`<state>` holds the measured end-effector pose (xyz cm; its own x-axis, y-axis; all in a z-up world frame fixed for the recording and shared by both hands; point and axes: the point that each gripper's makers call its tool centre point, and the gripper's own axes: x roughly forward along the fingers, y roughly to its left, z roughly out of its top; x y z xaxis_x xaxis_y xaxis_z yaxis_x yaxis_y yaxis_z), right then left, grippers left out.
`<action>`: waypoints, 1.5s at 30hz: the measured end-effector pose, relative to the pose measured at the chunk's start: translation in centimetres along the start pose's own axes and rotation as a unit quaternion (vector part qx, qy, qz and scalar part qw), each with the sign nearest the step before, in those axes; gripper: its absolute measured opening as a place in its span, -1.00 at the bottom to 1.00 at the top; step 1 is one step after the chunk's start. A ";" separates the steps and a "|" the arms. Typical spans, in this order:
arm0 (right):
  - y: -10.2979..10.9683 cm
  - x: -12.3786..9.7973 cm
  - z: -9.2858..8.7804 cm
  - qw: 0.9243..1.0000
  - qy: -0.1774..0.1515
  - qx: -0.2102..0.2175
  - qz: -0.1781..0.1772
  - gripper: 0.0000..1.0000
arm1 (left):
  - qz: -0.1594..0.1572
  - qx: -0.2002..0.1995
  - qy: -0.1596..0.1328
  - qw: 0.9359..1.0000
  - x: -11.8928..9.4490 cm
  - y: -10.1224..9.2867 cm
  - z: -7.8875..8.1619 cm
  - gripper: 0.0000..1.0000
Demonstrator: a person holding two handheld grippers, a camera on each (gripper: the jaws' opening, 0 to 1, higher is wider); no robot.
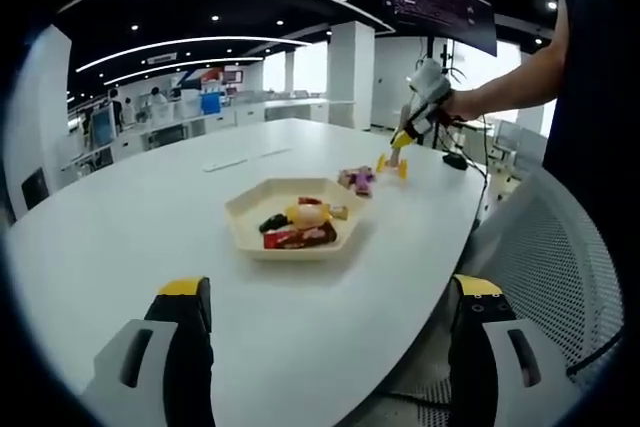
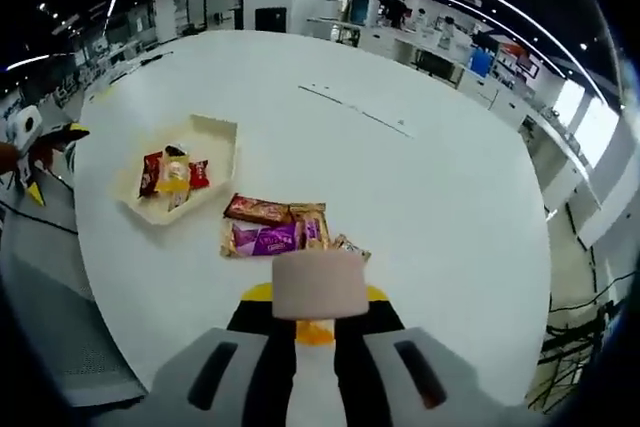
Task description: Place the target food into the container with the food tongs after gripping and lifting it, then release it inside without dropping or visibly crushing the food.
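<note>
A large white counter [image 1: 150, 217] holds a cream tray [image 1: 250, 232] already carrying a few wrapped snacks. In the right gripper view, the right claw [image 2: 318, 292] is clamped on a pale, block-shaped piece of food [image 2: 318, 285], held up above the counter. Just beyond it lies a small pile of snack packets [image 2: 275, 227], and the tray [image 2: 225, 142] sits farther off to the left. In the left gripper view, the left claw [image 1: 330, 307] hangs near the counter's near edge, its jaws spread wide with nothing between them. The right claw [image 1: 395, 152] shows far right, past the tray, held by a person's hand [image 1: 465, 102].

The lift looks done and the carry is in hand. Next, the food needs moving over the tray, lowering, and a gentle release.
</note>
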<state>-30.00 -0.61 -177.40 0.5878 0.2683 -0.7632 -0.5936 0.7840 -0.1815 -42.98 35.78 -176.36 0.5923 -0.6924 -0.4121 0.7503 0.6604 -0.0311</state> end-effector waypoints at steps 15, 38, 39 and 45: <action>1.8 1.2 -0.9 0.997 -0.003 0.068 0.025 -0.58 | -0.004 0.001 0.003 1.000 0.0 0.0 -0.2 0.91; 3.7 1.9 -1.7 0.998 0.001 0.040 0.055 -0.52 | 0.000 -0.002 0.002 1.000 0.0 0.1 -0.2 0.90; 3.7 1.9 -1.8 0.998 -0.003 0.036 0.053 -0.52 | 0.000 -0.001 0.002 1.000 0.0 0.1 -0.1 0.90; 3.7 2.2 -2.2 0.999 0.004 0.021 0.041 -0.53 | 0.000 -0.002 0.001 1.000 0.0 0.2 -0.2 0.90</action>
<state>-32.11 1.71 -181.15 0.5339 0.3280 -0.7794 -0.6161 0.7822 -0.0928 -42.91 35.95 -176.53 0.5915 -0.6914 -0.4148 0.7490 0.6617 -0.0348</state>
